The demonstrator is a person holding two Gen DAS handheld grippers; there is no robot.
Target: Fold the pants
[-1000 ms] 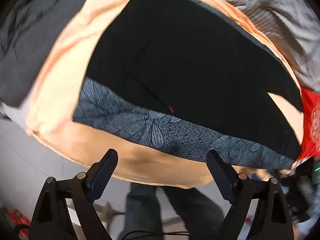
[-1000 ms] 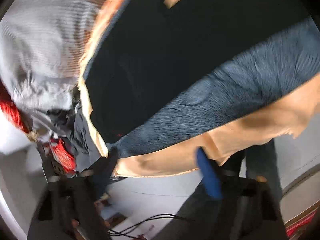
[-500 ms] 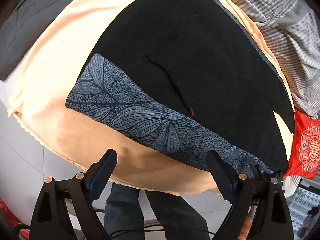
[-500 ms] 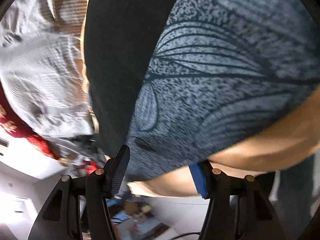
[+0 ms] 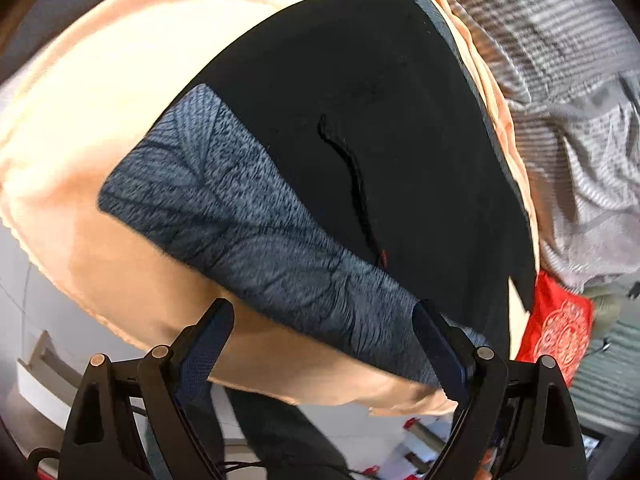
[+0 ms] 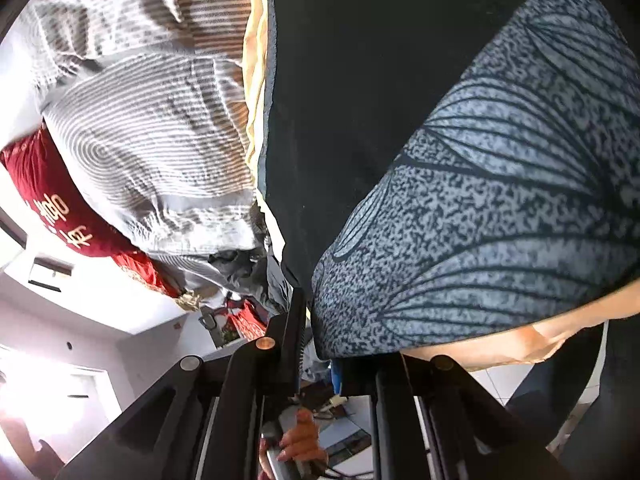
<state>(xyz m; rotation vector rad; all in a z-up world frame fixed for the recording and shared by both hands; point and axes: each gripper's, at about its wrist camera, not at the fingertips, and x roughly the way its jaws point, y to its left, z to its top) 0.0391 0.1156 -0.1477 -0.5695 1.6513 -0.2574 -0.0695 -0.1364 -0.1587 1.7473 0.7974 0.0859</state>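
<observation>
Right claw (image 6: 316, 332): pinching shut on the patterned waistband (image 6: 500, 208) corner, anchoring it for the fold.
Left claw (image 5: 320, 340): hanging wide apart, lining up on the waistband edge at 12 o'clock.
Pants (image 5: 360, 120): lying flat on the peach blanket (image 5: 100, 80), legs stretching toward 1 o'clock.

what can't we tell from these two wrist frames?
- Right gripper: the waistband covers one fingertip in the right wrist view; can't tell if it's clamped.
- Pants legs: cut off by the top edge in both views.
- Left wrist view: motion blur smears the waistband print; left gripper open, short of it.
</observation>
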